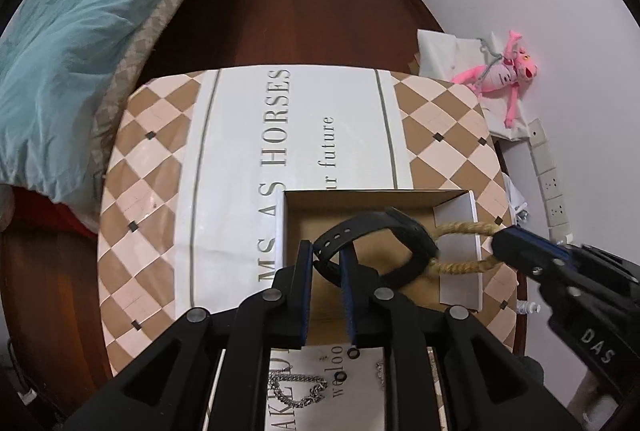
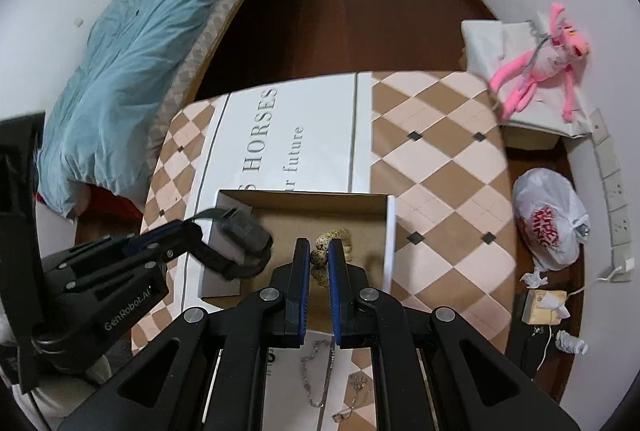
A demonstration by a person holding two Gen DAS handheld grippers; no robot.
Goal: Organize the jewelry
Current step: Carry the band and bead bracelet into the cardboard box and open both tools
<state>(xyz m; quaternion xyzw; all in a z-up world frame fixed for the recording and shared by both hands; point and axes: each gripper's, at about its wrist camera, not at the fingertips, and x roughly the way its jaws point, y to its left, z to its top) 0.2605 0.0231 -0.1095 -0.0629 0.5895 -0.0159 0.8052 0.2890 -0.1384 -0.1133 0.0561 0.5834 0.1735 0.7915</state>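
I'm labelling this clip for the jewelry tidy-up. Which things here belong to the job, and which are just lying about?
Job:
black watch, held by left gripper
beaded bracelet, held by right gripper
cardboard box
silver chain

Lying about:
pink plush toy
white plastic bag
blue duvet

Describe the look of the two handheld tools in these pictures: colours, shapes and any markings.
Both are matte black plastic. The left tool and right tool each have two flat parallel fingers lined with blue pads, driven by angular black linkage arms with round grey pivot pins. The left body bears white "GenRobot.AI" lettering; the right body shows white "DAS". No sleeves are visible.
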